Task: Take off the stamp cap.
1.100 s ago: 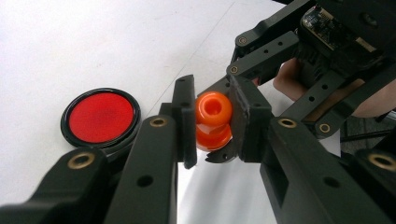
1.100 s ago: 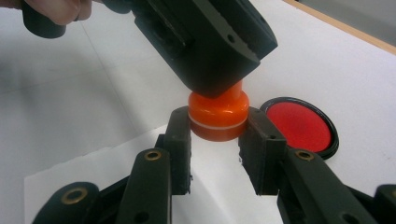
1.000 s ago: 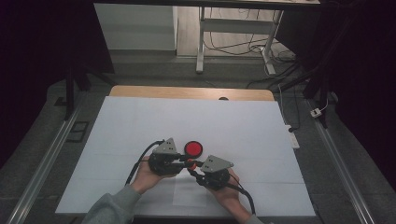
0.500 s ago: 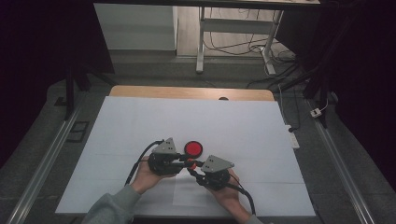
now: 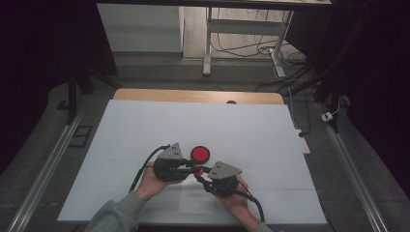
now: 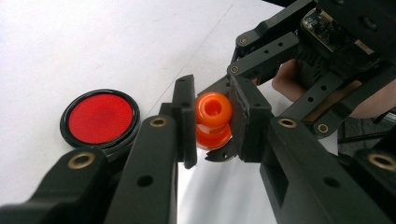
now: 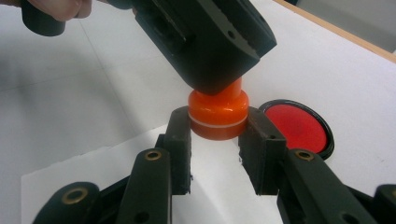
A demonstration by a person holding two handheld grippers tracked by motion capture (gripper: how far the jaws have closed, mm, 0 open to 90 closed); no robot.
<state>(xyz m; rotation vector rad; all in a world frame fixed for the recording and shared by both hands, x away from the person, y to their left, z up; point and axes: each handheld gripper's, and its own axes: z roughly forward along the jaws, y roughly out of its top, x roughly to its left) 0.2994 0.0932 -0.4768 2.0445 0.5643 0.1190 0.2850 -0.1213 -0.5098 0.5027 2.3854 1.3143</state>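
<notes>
L gripper (image 6: 212,123) clamped on top end of orange knob piece (image 6: 213,120) | R gripper (image 7: 218,135) clamped on its lower end (image 7: 217,114), both meet mid-air just over white table (image 5: 145,125) | red round lid (image 5: 199,154) lies flat right beside, untouched

Both grippers (image 5: 197,170) beside red disc (image 5: 199,153)
</notes>
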